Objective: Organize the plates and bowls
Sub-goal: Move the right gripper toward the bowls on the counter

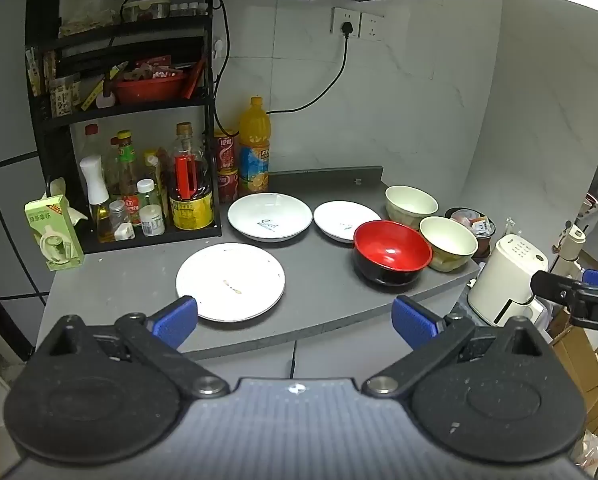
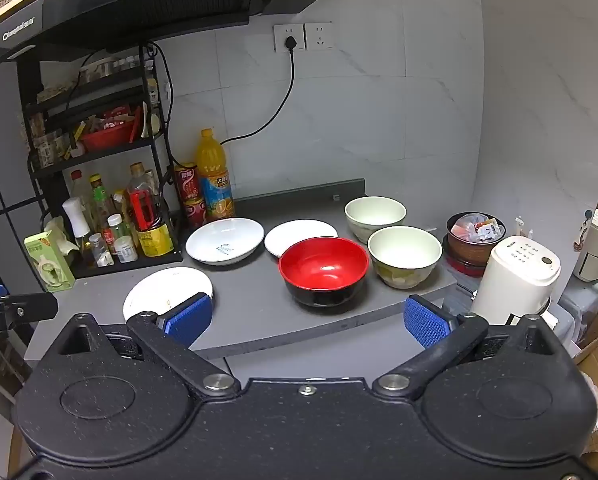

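Note:
On the grey counter (image 1: 139, 280) lie a flat white plate (image 1: 230, 281) at the front, a deep white plate with blue script (image 1: 270, 216) behind it and a small white plate (image 1: 345, 221) to its right. A red-and-black bowl (image 1: 391, 251) and two cream bowls (image 1: 411, 201) (image 1: 447, 242) stand at the right. The same set shows in the right wrist view: flat plate (image 2: 155, 292), script plate (image 2: 224, 240), small plate (image 2: 295, 234), red bowl (image 2: 323, 270), cream bowls (image 2: 375, 213) (image 2: 404, 255). My left gripper (image 1: 295, 320) is open and empty before the counter edge. My right gripper (image 2: 307, 318) is open and empty, in front of the red bowl.
A black rack (image 1: 139, 120) with sauce bottles stands at the back left, with an orange juice bottle (image 1: 254, 144) and red cans beside it. A green box (image 1: 55, 232) stands at the left edge. A white appliance (image 1: 507, 276) and a filled dark bowl (image 2: 475, 236) sit right of the counter.

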The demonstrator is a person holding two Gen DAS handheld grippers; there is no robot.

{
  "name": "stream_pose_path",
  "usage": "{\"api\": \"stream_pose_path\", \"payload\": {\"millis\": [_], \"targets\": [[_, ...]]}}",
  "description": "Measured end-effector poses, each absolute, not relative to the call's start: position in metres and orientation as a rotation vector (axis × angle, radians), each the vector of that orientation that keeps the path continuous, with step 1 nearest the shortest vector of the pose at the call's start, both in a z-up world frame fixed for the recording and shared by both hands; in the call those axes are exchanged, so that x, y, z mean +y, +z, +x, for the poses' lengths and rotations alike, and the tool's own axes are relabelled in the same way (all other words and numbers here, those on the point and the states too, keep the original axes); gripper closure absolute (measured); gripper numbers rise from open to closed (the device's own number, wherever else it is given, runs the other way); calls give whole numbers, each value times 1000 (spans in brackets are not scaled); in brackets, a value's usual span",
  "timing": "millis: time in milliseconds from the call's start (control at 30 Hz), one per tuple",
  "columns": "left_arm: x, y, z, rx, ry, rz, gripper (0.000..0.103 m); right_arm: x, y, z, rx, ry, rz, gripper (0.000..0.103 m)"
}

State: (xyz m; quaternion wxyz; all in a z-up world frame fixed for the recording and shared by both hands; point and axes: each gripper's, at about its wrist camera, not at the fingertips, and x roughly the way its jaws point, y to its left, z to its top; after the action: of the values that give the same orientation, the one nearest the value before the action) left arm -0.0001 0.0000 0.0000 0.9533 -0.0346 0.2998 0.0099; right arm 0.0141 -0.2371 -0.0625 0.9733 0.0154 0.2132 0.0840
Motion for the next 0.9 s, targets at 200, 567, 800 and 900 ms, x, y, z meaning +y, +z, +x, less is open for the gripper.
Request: {"api": "stream_pose_path", "payload": {"millis": [200, 567, 800, 900], "targets": [[-1, -3, -1, 622, 16, -71, 1, -234, -63, 12, 440, 176, 27, 0], [-3, -3, -7, 615, 19, -84, 1, -233, -64, 11, 441, 188, 9, 0], [0, 0, -6, 620, 25, -89, 1, -229, -63, 11, 440, 188, 9, 0], [3, 0, -4, 626, 29, -95, 1, -228, -62, 12, 442, 190, 10, 0]]}}
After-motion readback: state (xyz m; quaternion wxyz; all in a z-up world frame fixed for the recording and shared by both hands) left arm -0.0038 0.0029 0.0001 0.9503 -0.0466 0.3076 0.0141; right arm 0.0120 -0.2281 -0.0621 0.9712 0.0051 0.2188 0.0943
